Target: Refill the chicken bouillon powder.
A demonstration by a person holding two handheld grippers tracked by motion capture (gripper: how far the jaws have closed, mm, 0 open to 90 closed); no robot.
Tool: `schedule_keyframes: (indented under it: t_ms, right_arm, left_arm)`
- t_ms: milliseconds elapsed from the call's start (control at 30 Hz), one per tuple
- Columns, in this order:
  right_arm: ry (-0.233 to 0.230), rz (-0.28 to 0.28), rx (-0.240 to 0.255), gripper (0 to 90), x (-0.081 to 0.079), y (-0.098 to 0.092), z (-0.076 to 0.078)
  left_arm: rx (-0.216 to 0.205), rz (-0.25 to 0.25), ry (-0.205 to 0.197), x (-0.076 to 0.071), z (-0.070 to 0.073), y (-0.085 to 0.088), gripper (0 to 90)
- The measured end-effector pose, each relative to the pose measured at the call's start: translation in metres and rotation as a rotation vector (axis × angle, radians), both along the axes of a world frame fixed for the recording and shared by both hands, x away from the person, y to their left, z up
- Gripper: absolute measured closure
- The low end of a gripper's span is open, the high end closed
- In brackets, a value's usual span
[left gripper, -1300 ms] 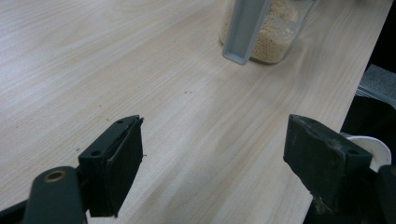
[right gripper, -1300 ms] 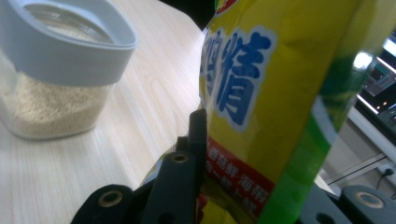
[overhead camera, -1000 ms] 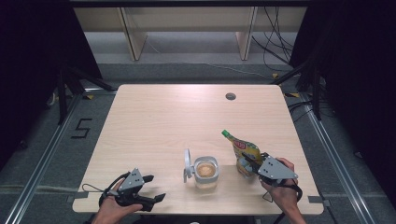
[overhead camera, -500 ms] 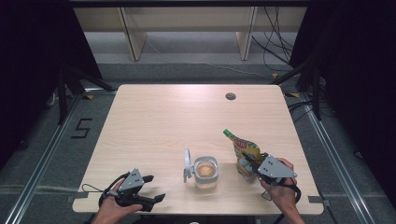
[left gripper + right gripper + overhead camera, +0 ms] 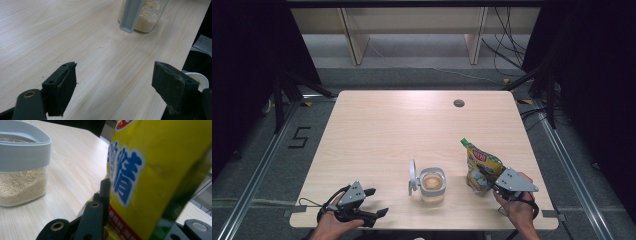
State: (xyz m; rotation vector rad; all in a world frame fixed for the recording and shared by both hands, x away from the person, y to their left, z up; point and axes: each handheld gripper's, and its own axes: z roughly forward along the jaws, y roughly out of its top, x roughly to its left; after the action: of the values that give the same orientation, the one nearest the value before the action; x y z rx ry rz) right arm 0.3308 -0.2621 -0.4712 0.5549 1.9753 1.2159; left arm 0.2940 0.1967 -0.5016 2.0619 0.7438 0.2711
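Note:
A yellow pouch [image 5: 481, 165] with a green top corner and blue lettering stands tilted near the table's front right. My right gripper [image 5: 488, 178] is shut on the pouch's lower part, and the pouch [image 5: 155, 175] sits between its jaws in the right gripper view. A clear jar [image 5: 432, 184] of tan granules with a grey rim stands at the front centre, its grey lid [image 5: 412, 176] swung open to the left. My left gripper [image 5: 373, 202] rests at the front left, open and holding nothing, pointing toward the jar [image 5: 145, 15].
The wooden table [image 5: 412, 130] has a small round hole [image 5: 458, 103] at the back right. Black frame legs and cables stand on the floor around it, with a shelf unit [image 5: 412, 30] beyond the far edge.
The pouch, held in my right gripper, has shifted slightly; its green tip has tilted a little. The left gripper and the jar have stayed put.

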Motion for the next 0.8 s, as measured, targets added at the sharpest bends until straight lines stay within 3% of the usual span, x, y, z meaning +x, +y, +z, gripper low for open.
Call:
schedule_keyframes:
  t_ms: [167,267,333,433,500,533,633,733,767,800]
  right_arm:
    - [-0.003,-0.003,0.004,79.2,-0.002,-0.001,-0.001]
    - [-0.007,-0.001,0.004,78.7,-0.002,-0.003,-0.001]
    - [0.019,-0.011,0.017,77.9,-0.004,-0.002,-0.001]
    - [0.017,-0.029,0.031,74.3,-0.005,-0.004,0.001]
    - [0.018,-0.044,0.058,69.7,-0.007,-0.007,0.002]
    - [0.035,-0.048,0.069,65.3,-0.009,-0.008,0.003]
    - [0.046,-0.068,0.102,50.1,-0.015,-0.008,0.007]
    - [0.088,-0.107,0.148,41.2,-0.023,-0.006,0.01]
    - [0.097,-0.127,0.138,39.7,-0.027,-0.006,0.011]
    - [0.135,-0.12,0.14,39.1,-0.029,-0.005,0.01]
  left_arm:
    - [0.0,0.018,0.024,-0.002,0.001,0.0,19.3]
    - [0.01,0.004,0.007,-0.001,0.001,0.0,19.3]
    - [-0.006,0.02,0.018,-0.002,0.0,-0.001,19.3]
    - [0.006,0.008,0.012,-0.001,0.001,0.0,19.3]
    - [0.013,-0.002,0.001,0.0,0.001,0.0,19.2]
    - [0.001,0.017,0.02,-0.001,0.001,0.0,19.3]
    - [-0.007,0.02,0.017,-0.001,0.0,-0.001,19.3]
    - [-0.009,0.015,0.016,-0.001,0.0,-0.001,19.3]
    - [-0.008,0.015,0.017,-0.001,0.0,-0.001,19.3]
    - [-0.006,0.019,0.017,-0.001,0.0,-0.001,19.3]
